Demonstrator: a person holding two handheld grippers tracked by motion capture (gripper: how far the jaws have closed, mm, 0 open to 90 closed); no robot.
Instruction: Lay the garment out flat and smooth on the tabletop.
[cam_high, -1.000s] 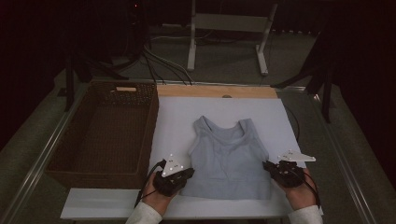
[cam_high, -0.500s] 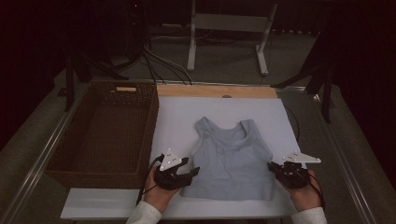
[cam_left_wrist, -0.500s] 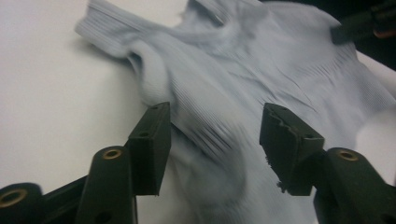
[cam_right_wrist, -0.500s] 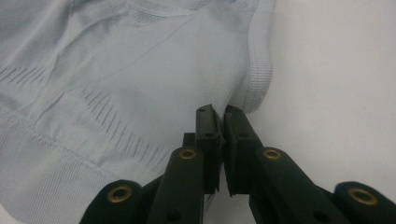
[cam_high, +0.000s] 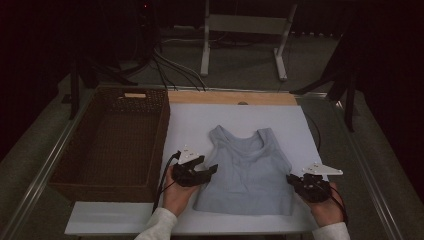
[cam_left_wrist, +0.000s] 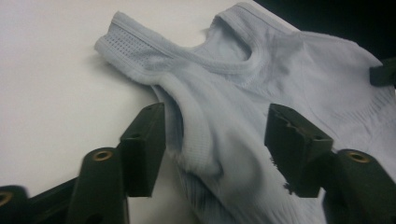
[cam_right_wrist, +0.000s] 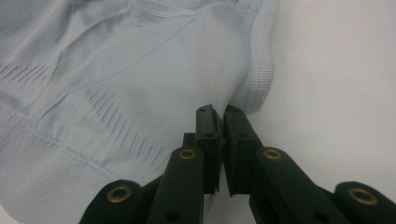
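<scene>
A pale blue-grey tank top (cam_high: 248, 169) lies flat on the white board (cam_high: 200, 125), neck away from the person. My left gripper (cam_high: 209, 171) is at the top's left side, below the armhole. In the left gripper view its jaws have just been opening and my left gripper (cam_left_wrist: 217, 140) now stands open, with a raised fold of the tank top (cam_left_wrist: 261, 70) between the pads, neither pressing it. My right gripper (cam_high: 294, 181) is at the lower right edge. In the right gripper view my right gripper (cam_right_wrist: 221, 116) is shut on the side seam of the tank top (cam_right_wrist: 140, 70).
A deep brown wicker basket (cam_high: 150, 107) stands left of the board, close to the left hand. A wooden strip (cam_high: 230, 97) runs along the board's far edge. A white stand (cam_high: 245, 30) and cables are on the floor beyond the table.
My left gripper has opened and let go of the top's left edge, then shifted slightly away from the person along that side. The right gripper has stayed put.
</scene>
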